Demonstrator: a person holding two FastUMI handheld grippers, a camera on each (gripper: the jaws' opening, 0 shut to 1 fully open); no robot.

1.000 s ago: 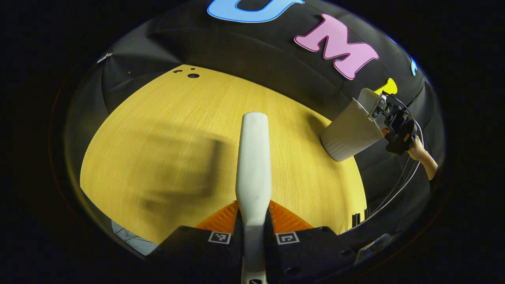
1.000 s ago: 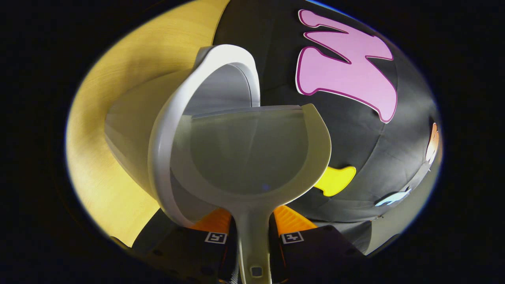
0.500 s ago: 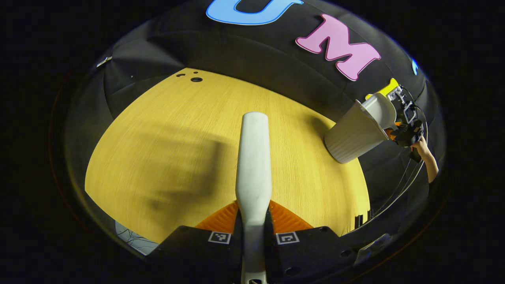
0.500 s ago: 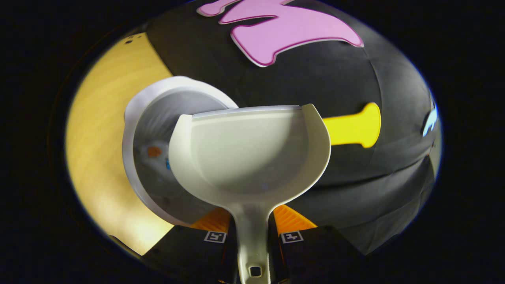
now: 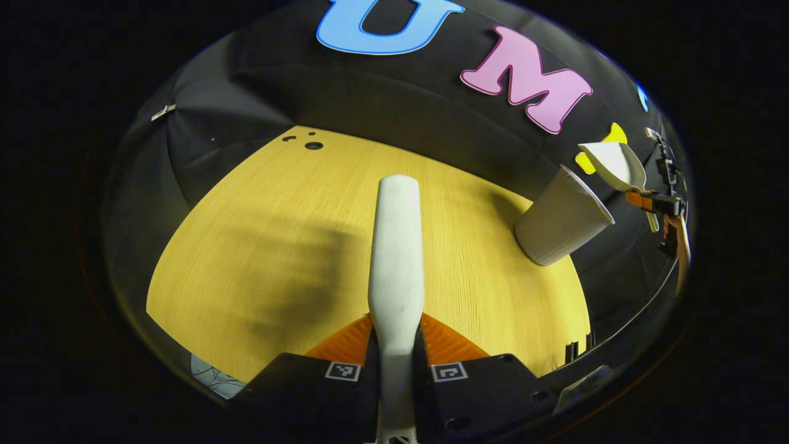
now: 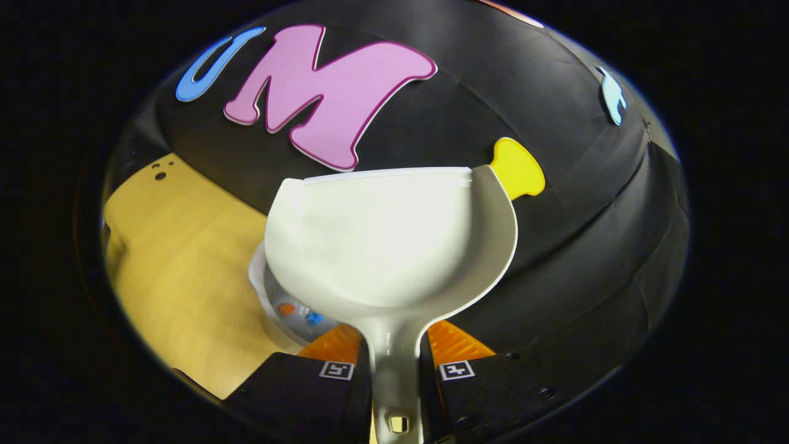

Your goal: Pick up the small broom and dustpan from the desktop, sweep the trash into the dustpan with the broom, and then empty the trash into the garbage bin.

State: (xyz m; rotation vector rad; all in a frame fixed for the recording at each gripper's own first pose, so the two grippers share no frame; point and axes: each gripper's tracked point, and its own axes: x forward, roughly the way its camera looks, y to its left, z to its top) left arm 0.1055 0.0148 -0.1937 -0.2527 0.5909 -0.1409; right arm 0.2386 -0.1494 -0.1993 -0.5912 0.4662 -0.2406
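Two tools are in your hands. Your right hand-held gripper [image 6: 394, 364] pinches the dustpan [image 6: 388, 237] by its handle; the pan's long axis runs straight forward along the fingers, mouth facing away from you toward the booth wall. Your left hand-held gripper [image 5: 394, 357] is pinched on the broom [image 5: 396, 246], whose pale handle also points straight ahead, out over the bare counter [image 5: 265, 246].

Key relation: in the right gripper view the garbage bin [image 6: 271, 302] sits below and slightly left of the pan, its rim just under the pan's near edge. In the left gripper view the bin [image 5: 558, 216] stands at the counter's far right corner, with the dustpan [image 5: 613, 163] raised above and just right of its rim. Your right hand is the nearer one; the left is well apart from the bin.

Contents:
- Dustpan: scoop looks empty, no scraps seen on its floor.
- Bin: small orange and blue bits [image 6: 300, 313] lie at the bottom.
- Counter: no trash seen on the visible wood.

Judgement: the emptying step looks done. What remains is likely to carry both tools away from the bin; keep the pan clear of the rim so the bin is not knocked over.
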